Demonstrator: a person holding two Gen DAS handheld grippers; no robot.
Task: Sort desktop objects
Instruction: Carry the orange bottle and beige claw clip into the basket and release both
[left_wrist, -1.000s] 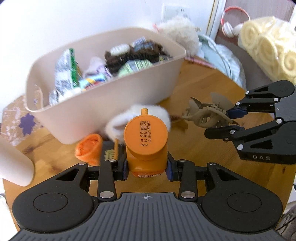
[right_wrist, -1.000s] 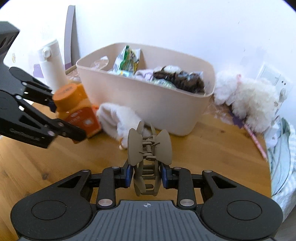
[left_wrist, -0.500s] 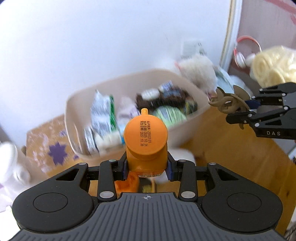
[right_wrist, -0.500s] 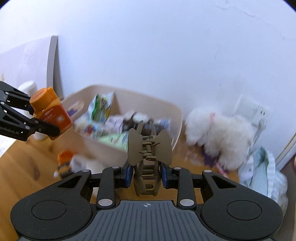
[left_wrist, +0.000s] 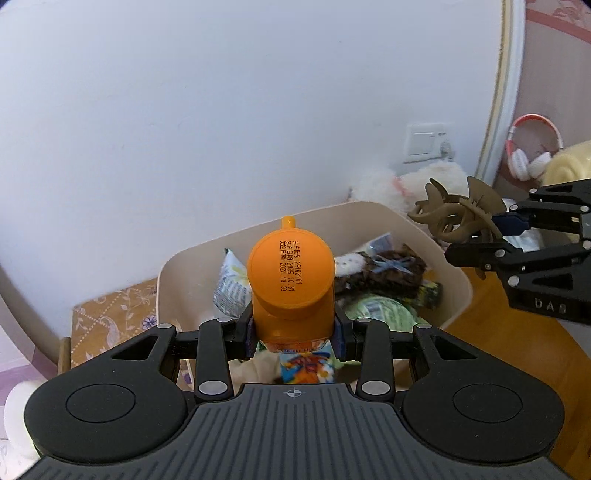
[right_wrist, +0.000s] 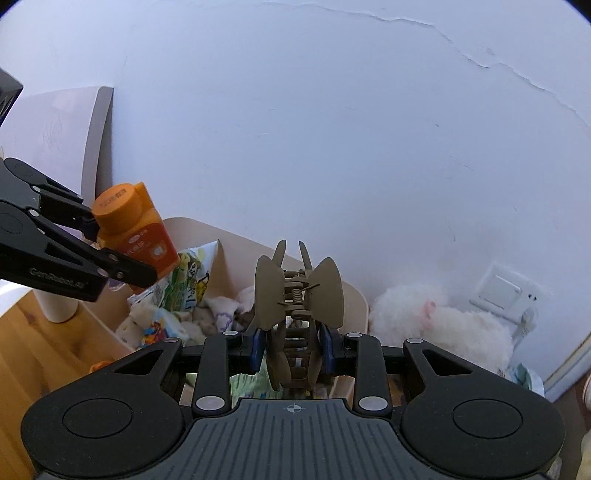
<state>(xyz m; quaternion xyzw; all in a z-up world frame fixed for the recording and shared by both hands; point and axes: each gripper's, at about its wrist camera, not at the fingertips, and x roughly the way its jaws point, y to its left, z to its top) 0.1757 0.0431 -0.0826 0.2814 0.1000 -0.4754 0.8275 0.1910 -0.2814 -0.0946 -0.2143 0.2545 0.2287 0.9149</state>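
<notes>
Above the beige bin (left_wrist: 452, 273), left gripper (left_wrist: 293, 328) fingers clamp an orange bottle (left_wrist: 291, 284); right gripper (right_wrist: 291, 350) fingers clamp a hair claw (right_wrist: 299, 295).

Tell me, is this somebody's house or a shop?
Most likely a room in a home, perhaps a bedroom. Pink headphones hang by the wall, a fluffy white plush toy sits against it, and a beige bin of mixed odds and ends stands on a wooden table.

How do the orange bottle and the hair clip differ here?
The orange bottle is a solid, bright body with a printed cap; the hair clip is a dull brown, open-toothed frame with a spring. The left claw holds the bottle, the right claw the clip. Both hang above the beige bin.
</notes>
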